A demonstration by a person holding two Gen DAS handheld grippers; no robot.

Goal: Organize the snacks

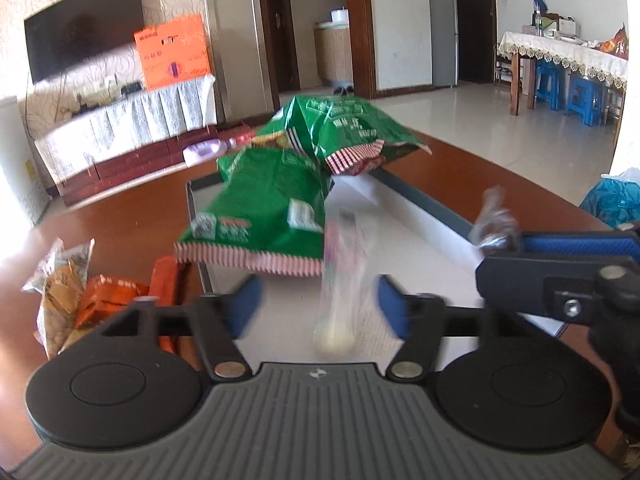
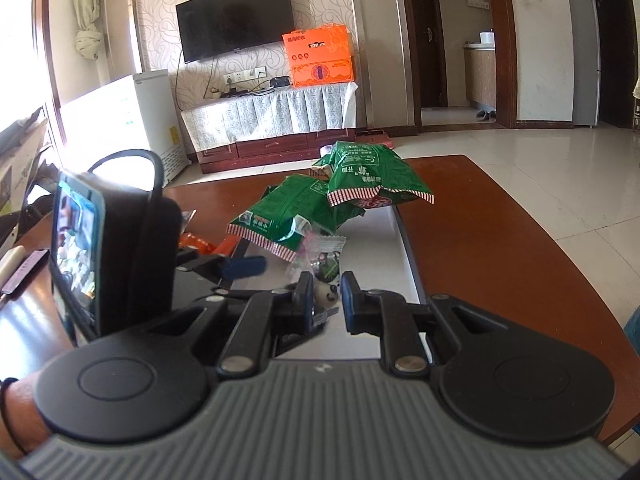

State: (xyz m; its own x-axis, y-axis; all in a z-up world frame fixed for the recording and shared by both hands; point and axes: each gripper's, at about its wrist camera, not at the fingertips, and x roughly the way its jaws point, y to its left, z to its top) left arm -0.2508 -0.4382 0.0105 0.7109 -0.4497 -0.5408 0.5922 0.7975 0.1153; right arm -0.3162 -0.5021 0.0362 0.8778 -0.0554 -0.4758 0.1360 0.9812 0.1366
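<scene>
Left tongs (image 1: pixel 318 306): wide apart, blue pads clear of contact. Blurred clear-wrapped snack (image 1: pixel 340 300) between the pads, touching neither, over the white tray (image 1: pixel 408 216).

Right tongs (image 2: pixel 326 294): narrow, pinched on a small clear wrapper (image 2: pixel 320 260) with a pale round sweet inside, held just above the tray's near end. In the left view the same tongs enter from 3 o'clock, crinkled wrapper at the tip.

At 12 o'clock of both tongs: two green snack bags (image 1: pixel 264 208) with red-and-white striped seams, stacked, the upper one tilted across the far end of the tray, the lower one hanging over the tray's left rim.

At 9 o'clock of the left tongs, off the tray on the brown desk (image 1: pixel 500 176): orange packets (image 1: pixel 108 296) and a clear bag of tan snacks (image 1: pixel 60 284), touching one another.

Blue plastic bag (image 1: pixel 612 200) at 3 o'clock, at the desk edge.

Beyond the desk, at 11 o'clock: wall television (image 2: pixel 234 26), orange box (image 2: pixel 320 56) on a cloth-covered cabinet.

Bare wrist with a dark band (image 2: pixel 12 416) at 8 o'clock in the right view.
</scene>
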